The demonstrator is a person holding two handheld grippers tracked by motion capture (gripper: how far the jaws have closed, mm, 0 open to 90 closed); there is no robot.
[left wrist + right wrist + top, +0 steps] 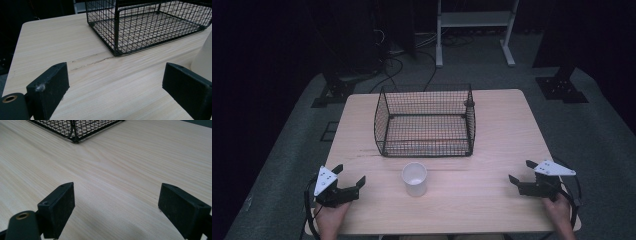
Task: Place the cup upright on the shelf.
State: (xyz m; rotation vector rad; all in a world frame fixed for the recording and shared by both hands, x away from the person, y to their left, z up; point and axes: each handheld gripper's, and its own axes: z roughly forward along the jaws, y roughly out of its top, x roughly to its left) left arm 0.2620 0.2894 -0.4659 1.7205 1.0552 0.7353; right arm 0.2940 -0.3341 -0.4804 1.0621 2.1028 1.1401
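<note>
On a pale wooden tabletop (492, 145), a white cup (414, 178) stands upright near the front edge, just in front of a black wire basket (425, 121) and apart from it. At the front left corner, the left gripper (350, 174) has its fingers spread wide with nothing between them. At the front right, the right gripper (521, 171) likewise has wide, empty fingers. Both are well apart from the cup.
</note>
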